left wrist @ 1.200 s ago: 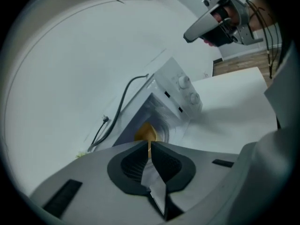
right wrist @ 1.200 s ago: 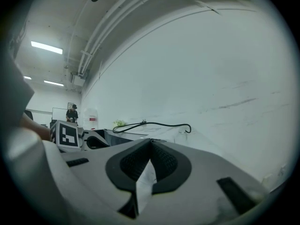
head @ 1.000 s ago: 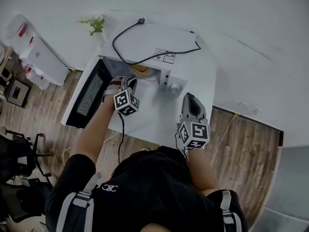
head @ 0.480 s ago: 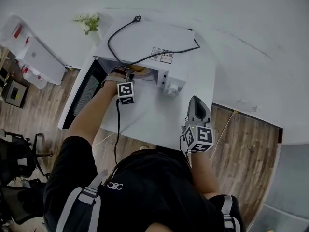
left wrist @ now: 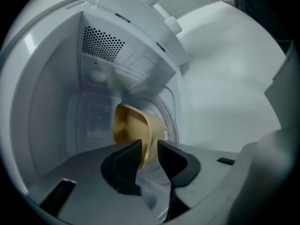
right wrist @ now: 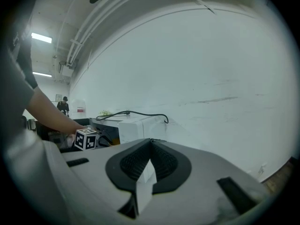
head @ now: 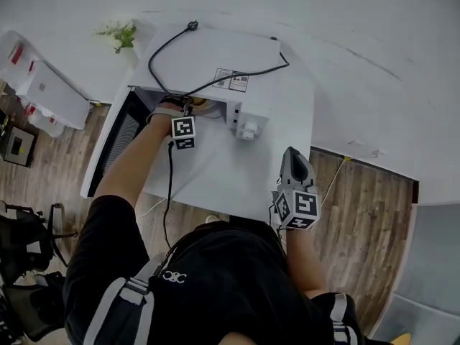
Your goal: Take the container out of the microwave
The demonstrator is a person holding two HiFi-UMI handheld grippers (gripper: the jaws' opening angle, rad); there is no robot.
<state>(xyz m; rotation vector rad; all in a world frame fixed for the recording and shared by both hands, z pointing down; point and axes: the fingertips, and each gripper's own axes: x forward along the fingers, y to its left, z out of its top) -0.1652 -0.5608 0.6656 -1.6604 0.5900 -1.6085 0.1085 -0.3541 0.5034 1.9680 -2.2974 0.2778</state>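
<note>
A white microwave (head: 223, 60) stands on the white table (head: 215, 182) with its door (head: 111, 146) swung open to the left. Inside the cavity a tan container (left wrist: 133, 130) sits on the glass turntable; in the head view only a sliver of the container (head: 203, 106) shows. My left gripper (left wrist: 149, 149) reaches into the cavity; its jaws are opening, and the container's near wall stands in the gap between them. My right gripper (head: 292, 155) hangs over the table's near right corner, shut and empty, pointing towards the microwave (right wrist: 136, 124).
A black power cable (head: 172, 49) lies coiled over the microwave's top. The control knob (head: 248, 130) sits right of the cavity. A small plant (head: 115, 34) stands at the back left and a white cabinet (head: 43, 85) further left. Wooden floor surrounds the table.
My left gripper has gone further into the microwave cavity and rolled. My right gripper has drawn back from the microwave front to the table's near right corner.
</note>
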